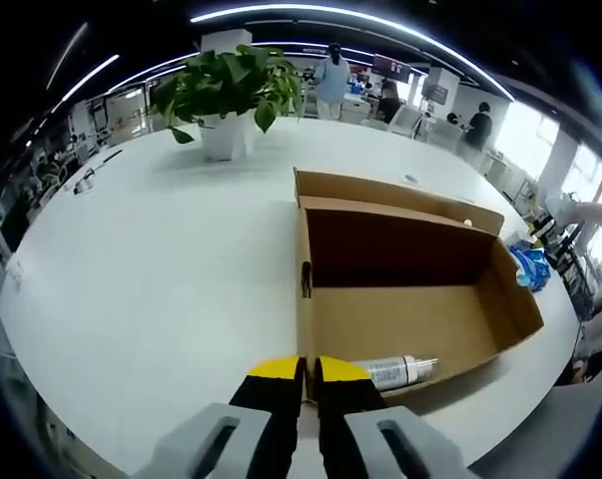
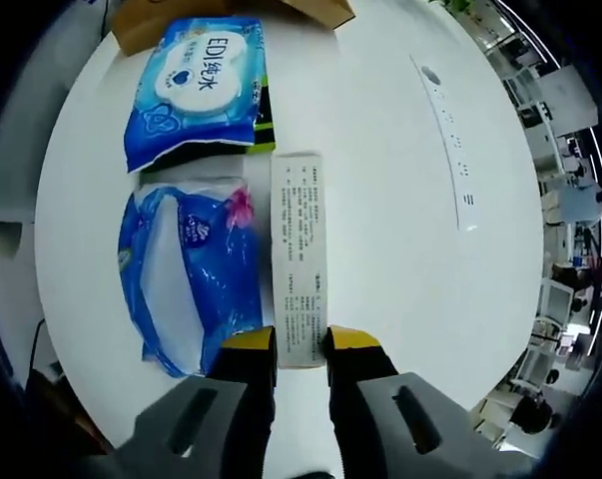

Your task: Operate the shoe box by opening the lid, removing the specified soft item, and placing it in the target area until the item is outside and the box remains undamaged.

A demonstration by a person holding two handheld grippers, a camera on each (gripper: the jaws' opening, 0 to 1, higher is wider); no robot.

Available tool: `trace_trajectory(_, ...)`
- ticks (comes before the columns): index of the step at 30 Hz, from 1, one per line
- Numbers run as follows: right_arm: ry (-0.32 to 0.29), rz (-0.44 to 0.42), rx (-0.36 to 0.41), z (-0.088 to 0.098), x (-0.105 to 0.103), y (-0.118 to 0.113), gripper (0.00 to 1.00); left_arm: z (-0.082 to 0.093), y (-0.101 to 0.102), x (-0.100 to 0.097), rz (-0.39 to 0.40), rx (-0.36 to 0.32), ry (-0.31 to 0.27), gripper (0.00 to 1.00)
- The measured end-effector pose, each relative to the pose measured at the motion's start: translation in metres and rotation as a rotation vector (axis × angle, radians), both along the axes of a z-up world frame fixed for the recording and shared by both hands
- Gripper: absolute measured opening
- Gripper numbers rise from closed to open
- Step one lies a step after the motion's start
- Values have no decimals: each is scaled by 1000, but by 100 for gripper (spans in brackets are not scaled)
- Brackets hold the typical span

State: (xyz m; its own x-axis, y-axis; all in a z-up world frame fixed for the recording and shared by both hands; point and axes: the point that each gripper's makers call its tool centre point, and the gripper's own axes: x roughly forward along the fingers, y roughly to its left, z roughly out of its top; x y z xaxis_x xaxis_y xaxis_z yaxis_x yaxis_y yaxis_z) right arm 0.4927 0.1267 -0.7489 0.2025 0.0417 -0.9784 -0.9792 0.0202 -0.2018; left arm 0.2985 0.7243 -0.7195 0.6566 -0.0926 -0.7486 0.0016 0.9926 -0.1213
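The brown shoe box [image 1: 410, 324] stands open on the white table [image 1: 161, 279], its lid [image 1: 400, 195] raised at the back. A silver tube [image 1: 398, 371] lies inside against the near wall. My left gripper [image 1: 309, 371] has its jaws nearly together at the box's near left corner, seemingly pinching the wall. In the right gripper view a long white printed carton [image 2: 301, 254] lies on the table, its near end between the jaws of my right gripper [image 2: 301, 344], which touch both its sides. Left of it lie a blue wipes pack [image 2: 196, 85] and a blue soft tissue pack [image 2: 186, 274].
A potted plant [image 1: 229, 95] stands at the table's far side. A white power strip [image 2: 450, 140] lies right of the carton. A dark green-edged item [image 2: 264, 125] peeks from under the wipes pack. Cardboard corners [image 2: 320, 10] show at the top. People stand in the background.
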Motion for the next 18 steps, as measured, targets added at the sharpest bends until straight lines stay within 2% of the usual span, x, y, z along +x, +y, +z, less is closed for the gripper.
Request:
trace_trajectory(5,-19,7,-20,-3,4,-1,18,1,-1,0,1,2,-3,4)
trace_trajectory(14,-80,-7,-9,4,10,0,21,2,-3,-1,0,14,-7,4)
trace_trajectory(18,-115,-31,13,10,11,1,27,3,-3,-1,4,7,-18,5)
